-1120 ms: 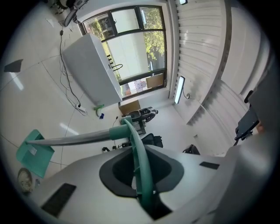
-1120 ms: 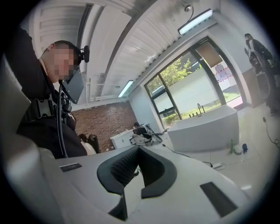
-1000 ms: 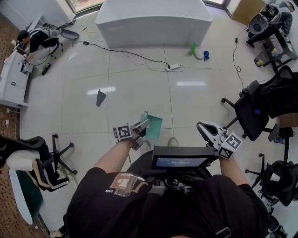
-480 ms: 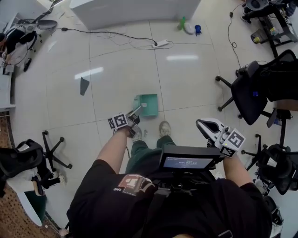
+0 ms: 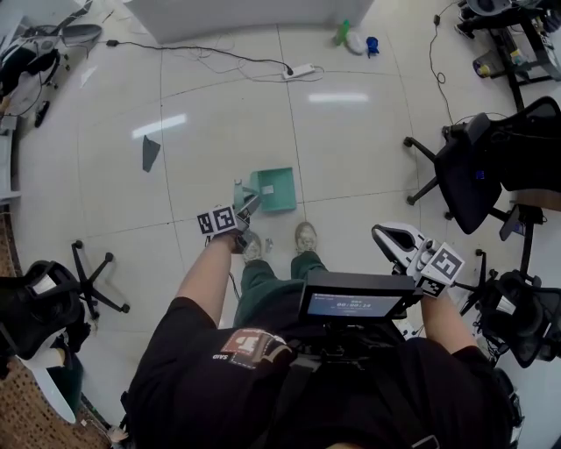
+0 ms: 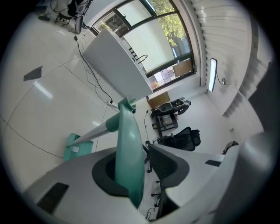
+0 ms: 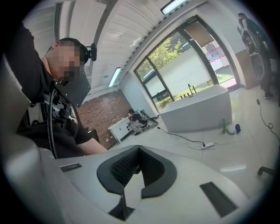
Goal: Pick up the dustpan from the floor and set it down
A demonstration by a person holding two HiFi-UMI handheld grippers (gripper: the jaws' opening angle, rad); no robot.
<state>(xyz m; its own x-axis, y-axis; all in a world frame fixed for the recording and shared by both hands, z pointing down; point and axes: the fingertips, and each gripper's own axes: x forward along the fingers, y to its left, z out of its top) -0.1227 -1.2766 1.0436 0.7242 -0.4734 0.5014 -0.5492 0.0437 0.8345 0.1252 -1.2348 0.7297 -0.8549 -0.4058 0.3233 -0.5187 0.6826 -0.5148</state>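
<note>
The teal dustpan (image 5: pixel 274 188) has its pan resting on the white tiled floor in the head view, just ahead of the person's shoes. Its long handle (image 6: pixel 129 148) rises back between the jaws of my left gripper (image 5: pixel 244 204). Those jaws are opening: the handle leans on one pad and a gap shows at the other. The pan (image 6: pixel 77 146) lies low on the floor in the left gripper view. My right gripper (image 5: pixel 387 238) hangs at the right, away from the dustpan, jaws together with nothing in them (image 7: pixel 131 175).
Black office chairs (image 5: pixel 478 171) stand at the right and another chair base (image 5: pixel 92 276) at the left. A power strip with cables (image 5: pixel 296 71) and a green bottle (image 5: pixel 340 34) lie near the white counter (image 5: pixel 254 13). A dark scrap (image 5: pixel 150 153) lies on the floor.
Both hands have sunk lower. The dustpan came down with the left gripper, and its pan now rests on the floor.
</note>
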